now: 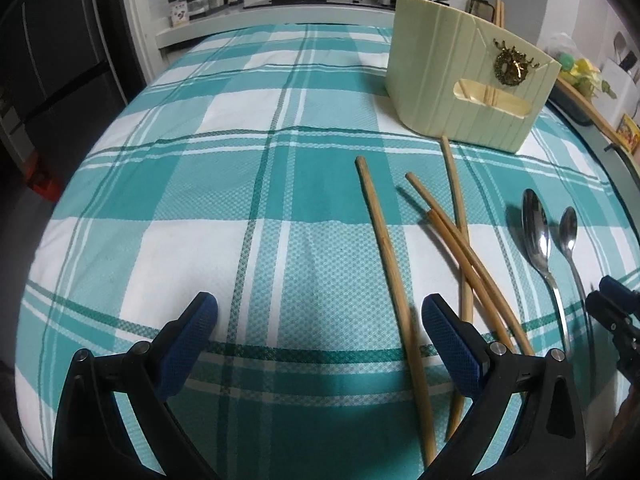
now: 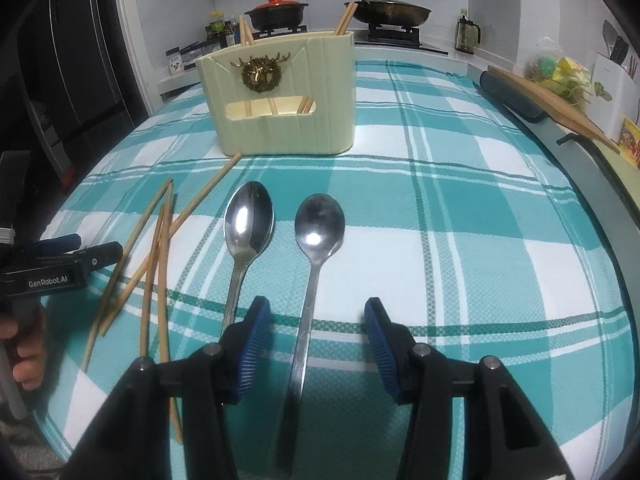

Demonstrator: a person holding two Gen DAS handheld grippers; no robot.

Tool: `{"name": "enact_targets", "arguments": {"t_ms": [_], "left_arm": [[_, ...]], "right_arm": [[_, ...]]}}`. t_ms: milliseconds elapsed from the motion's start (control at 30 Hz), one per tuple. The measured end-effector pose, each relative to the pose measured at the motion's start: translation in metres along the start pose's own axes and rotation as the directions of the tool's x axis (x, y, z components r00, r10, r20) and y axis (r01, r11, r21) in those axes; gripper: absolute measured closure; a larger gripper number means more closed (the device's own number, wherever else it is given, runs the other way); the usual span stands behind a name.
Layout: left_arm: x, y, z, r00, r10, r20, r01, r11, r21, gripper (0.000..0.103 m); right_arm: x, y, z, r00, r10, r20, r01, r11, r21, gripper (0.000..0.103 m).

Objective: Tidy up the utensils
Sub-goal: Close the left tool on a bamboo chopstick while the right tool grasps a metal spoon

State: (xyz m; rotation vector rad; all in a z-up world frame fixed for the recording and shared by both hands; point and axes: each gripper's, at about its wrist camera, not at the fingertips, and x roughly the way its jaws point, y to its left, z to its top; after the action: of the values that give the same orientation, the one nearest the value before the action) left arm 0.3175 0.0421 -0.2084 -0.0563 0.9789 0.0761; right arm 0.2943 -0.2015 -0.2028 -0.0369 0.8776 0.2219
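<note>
Left gripper [image 1: 320, 312]: fingers spread wide, grasping nothing, low over the table [image 2: 460, 216] with its teal check cloth; one loose chopstick [image 1: 390, 248] runs between the fingers close to the right-hand one, which suggests it is lined up as the next pick.

Loose chopsticks [image 2: 156, 256]: four wooden sticks, lying flat in a crossed heap left of the spoons; long axes run roughly away from the cameras toward the holder, one tip almost at the holder's base. Likely still unsorted.

Large spoon [image 2: 246, 232]: flat on the cloth, bowl up and pointing to the holder, handle toward the camera.

Small spoon [image 2: 316, 248]: just beside the large one, parallel, same heading; its handle passes between the right fingers.

Right gripper [image 2: 318, 344]: fingers released, straddling that handle without closing on it; apparently posed for a grasp.

Utensil holder [image 2: 280, 100]: cream, upright at the far side, already holding several chopsticks standing on end
</note>
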Motion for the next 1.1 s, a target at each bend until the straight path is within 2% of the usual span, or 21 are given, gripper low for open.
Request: {"name": "enact_targets", "arguments": {"t_ms": [367, 500, 667, 833, 933, 1033, 1100], "left_arm": [[0.016, -0.006, 0.006, 1.0, 0.007, -0.02, -0.007, 0.999, 0.037, 0.0], [0.02, -0.003, 0.012, 0.999, -0.008, -0.035, 0.01, 0.998, 0.056, 0.0], [0.027, 0.006, 0.023, 0.998, -0.013, -0.059, 0.014, 0.999, 0.028, 0.001], [0.034, -0.002, 0.035, 0.998, -0.012, -0.068, 0.014, 0.999, 0.038, 0.005], [0.036, -0.009, 0.044, 0.998, -0.02, -0.067, 0.023, 0.998, 0.052, 0.017], [0.036, -0.014, 0.049, 0.997, -0.035, -0.071, 0.04, 0.997, 0.064, 0.035], [0.033, -0.017, 0.05, 0.997, -0.043, -0.067, 0.047, 0.996, 0.072, 0.057]], "right_arm": [[0.025, 0.0, 0.015, 0.998, 0.03, -0.046, -0.029, 1.0, 0.01, 0.053], [0.034, 0.002, 0.025, 0.999, 0.022, -0.044, -0.021, 1.0, 0.009, 0.053], [0.045, 0.007, 0.036, 1.0, -0.002, -0.027, 0.002, 1.0, -0.003, 0.053], [0.052, 0.01, 0.041, 1.0, -0.022, -0.012, 0.022, 1.0, -0.014, 0.053], [0.055, 0.012, 0.043, 0.999, -0.034, -0.006, 0.034, 0.999, -0.027, 0.053], [0.059, 0.011, 0.048, 0.999, -0.039, -0.002, 0.039, 0.999, -0.027, 0.053], [0.062, 0.011, 0.051, 0.999, -0.04, -0.002, 0.04, 0.999, -0.027, 0.053]]}}
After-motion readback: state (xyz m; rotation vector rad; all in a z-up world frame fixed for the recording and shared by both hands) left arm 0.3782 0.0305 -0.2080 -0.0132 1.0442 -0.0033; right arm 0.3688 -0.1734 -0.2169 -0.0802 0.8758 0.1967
